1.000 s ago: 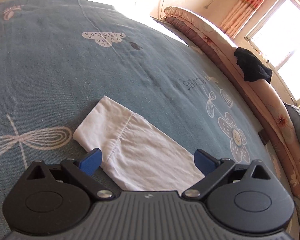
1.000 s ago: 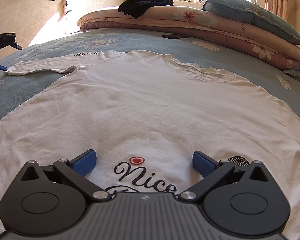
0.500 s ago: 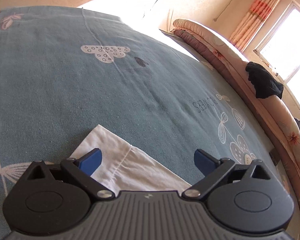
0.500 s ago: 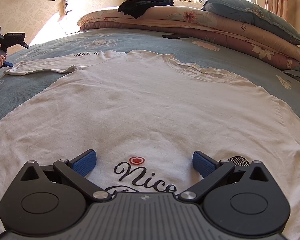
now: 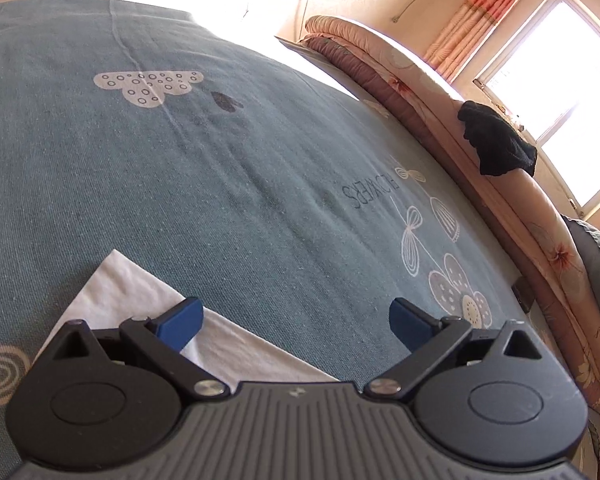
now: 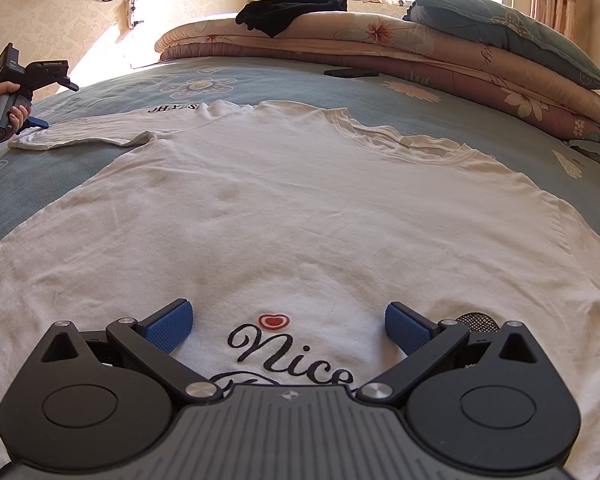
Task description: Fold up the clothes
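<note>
A white T-shirt [image 6: 284, 208] with a red heart and black "Nice" lettering lies flat, front up, on a blue-green bedsheet [image 6: 400, 96]. My right gripper [image 6: 288, 326] hovers open over the printed chest, nothing between its blue pads. The shirt's left sleeve [image 6: 80, 136] stretches out to the far left, where a hand holds my left gripper [image 6: 36, 122] at the cuff. In the left wrist view, my left gripper [image 5: 296, 320] is open, its left pad over the sleeve's [image 5: 120, 292] edge, the right pad over bare sheet.
Folded floral quilts [image 6: 420, 52] line the far side of the bed, with a black garment [image 6: 288, 12] and a grey-blue pillow [image 6: 512, 32] on top. A dark phone [image 6: 350, 73] lies on the sheet before them. Wall and window stand behind.
My left gripper has moved out along the sleeve toward the cuff, so less white cloth shows between its fingers. The right gripper and the shirt have not moved.
</note>
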A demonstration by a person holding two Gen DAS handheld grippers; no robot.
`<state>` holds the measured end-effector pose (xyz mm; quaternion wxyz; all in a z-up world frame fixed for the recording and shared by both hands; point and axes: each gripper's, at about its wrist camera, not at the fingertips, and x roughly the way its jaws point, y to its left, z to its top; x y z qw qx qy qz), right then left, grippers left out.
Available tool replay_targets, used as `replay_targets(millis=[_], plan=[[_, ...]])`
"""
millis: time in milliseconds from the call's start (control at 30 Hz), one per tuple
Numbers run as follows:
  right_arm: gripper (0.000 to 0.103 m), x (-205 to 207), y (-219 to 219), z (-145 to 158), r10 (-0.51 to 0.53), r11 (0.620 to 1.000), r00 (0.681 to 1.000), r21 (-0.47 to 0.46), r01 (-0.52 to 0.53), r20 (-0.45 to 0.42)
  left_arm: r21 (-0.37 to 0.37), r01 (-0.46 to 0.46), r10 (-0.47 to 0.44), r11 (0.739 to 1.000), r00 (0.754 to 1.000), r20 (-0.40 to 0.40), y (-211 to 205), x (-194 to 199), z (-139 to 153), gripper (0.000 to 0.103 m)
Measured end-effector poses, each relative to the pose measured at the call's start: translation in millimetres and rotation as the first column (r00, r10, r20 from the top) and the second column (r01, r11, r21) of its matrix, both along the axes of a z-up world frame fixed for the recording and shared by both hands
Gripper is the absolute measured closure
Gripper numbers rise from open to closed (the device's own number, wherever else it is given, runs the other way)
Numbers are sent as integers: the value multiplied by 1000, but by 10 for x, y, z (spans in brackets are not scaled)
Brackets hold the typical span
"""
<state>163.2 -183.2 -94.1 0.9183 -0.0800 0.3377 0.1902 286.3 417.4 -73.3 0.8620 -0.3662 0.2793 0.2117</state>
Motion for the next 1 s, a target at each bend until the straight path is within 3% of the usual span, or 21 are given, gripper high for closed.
replay_targets(millis=[133, 233, 333, 400, 500, 567, 733, 833, 933, 1000], plan=[[0, 0, 2, 4, 0, 1000, 1000, -2, 0, -1, 115, 48, -45, 992, 998, -32, -224, -94, 272, 4], [0, 5, 8, 32, 2, 1000, 1000, -10, -2, -13, 206, 130, -119, 970, 991, -64, -478, -207, 605, 4], [0, -17, 55, 181, 15, 999, 998, -42, -17, -53, 270, 236, -220, 934, 972, -86, -781, -367, 1045, 4], [0, -79, 74, 365, 19, 998, 998, -53, -23, -62, 319, 318, -303, 893, 948, -97, -1023, -528, 1345, 4], [0, -329, -13, 829, -12, 999, 1000, -33, 12, 0, 407, 426, -413, 808, 902, -124, -1418, -795, 1749, 3], [0, -524, -121, 1185, -36, 998, 999, -41, 38, 36, 477, 496, -492, 726, 859, -144, -1755, -1019, 1995, 3], [0, -1035, -447, 1994, -135, 990, 982, -32, 141, 130, 569, 625, -668, 534, 725, -169, -2517, -1514, 2269, 1], [0, -1275, -580, 2078, -162, 987, 975, 23, 161, 153, 574, 701, -749, 423, 627, -215, -2997, -1692, 2067, 1], [0, -1319, -621, 1685, -197, 980, 977, 46, 194, 84, 548, 772, -786, 322, 541, -301, -3481, -1756, 1550, 1], [0, -1278, -603, 1302, -246, 969, 969, 12, 246, 27, 504, 817, -797, 281, 491, -351, -3767, -1770, 1124, 1]])
